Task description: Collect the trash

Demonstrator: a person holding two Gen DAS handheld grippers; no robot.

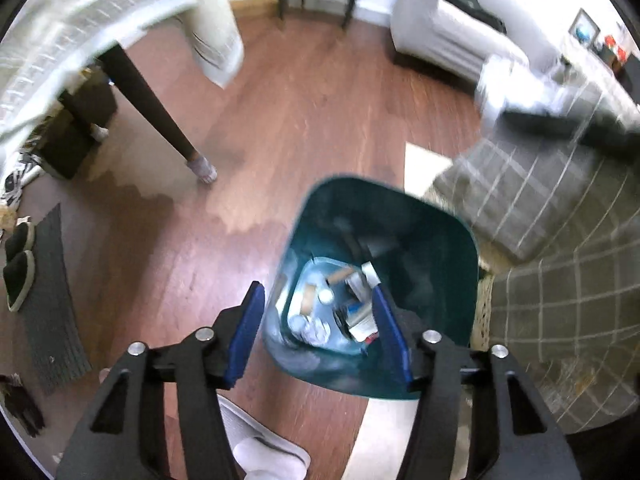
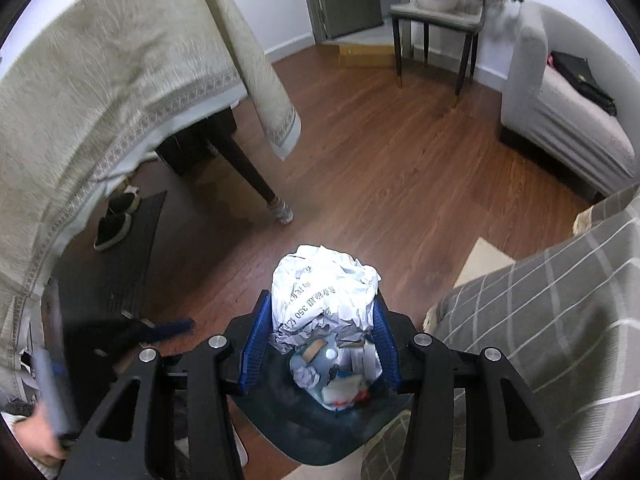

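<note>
A teal trash bin [image 1: 436,236] stands on the wood floor with several pieces of trash [image 1: 336,308] at its bottom. My left gripper [image 1: 318,294] is open and empty, held above the bin's near side. My right gripper [image 2: 320,304] is shut on a crumpled ball of white printed paper [image 2: 324,288] and holds it right above the bin [image 2: 280,412], whose trash shows below the ball. The left gripper's blue finger [image 2: 172,330] shows blurred at the lower left of the right wrist view.
A table with a cream cloth [image 2: 100,92] and a dark leg [image 2: 248,168] stands to the left, with shoes [image 2: 116,216] on a mat under it. A grey checked cover [image 2: 552,312] lies right of the bin. A white sofa [image 2: 568,112] and a chair [image 2: 436,20] stand behind.
</note>
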